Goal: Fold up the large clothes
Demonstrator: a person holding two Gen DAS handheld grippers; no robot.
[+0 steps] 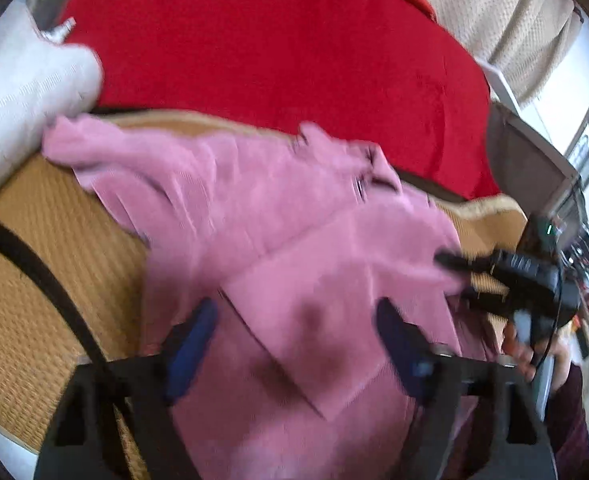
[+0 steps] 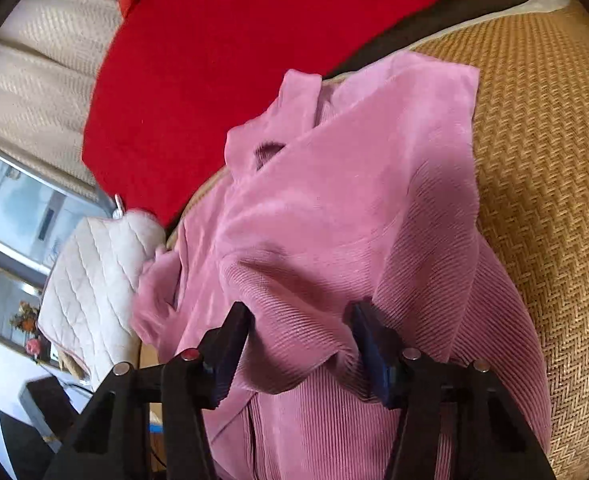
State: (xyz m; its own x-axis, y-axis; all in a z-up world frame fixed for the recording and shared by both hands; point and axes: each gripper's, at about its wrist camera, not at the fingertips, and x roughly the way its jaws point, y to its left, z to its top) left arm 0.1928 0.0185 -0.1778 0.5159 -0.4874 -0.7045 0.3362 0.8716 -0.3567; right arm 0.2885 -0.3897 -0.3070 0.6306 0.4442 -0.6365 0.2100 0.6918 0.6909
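A pink corduroy garment (image 1: 278, 216) lies crumpled on a woven straw mat (image 1: 34, 280); it also fills the right wrist view (image 2: 354, 200). My left gripper (image 1: 294, 320) is open just above the garment, its blue pads (image 1: 192, 344) spread wide with nothing between them. My right gripper (image 2: 302, 320) is open, with a raised fold of the pink cloth sitting between its fingers. The right gripper also shows at the right edge of the left wrist view (image 1: 454, 268), at the garment's edge.
A red blanket (image 1: 278, 40) lies beyond the mat (image 2: 534, 160). A white quilted cushion (image 2: 94, 280) sits at the garment's far end, also in the left wrist view (image 1: 22, 92). Beige knitted bedding (image 1: 494, 12) lies behind. A window (image 2: 26, 208) is at the left.
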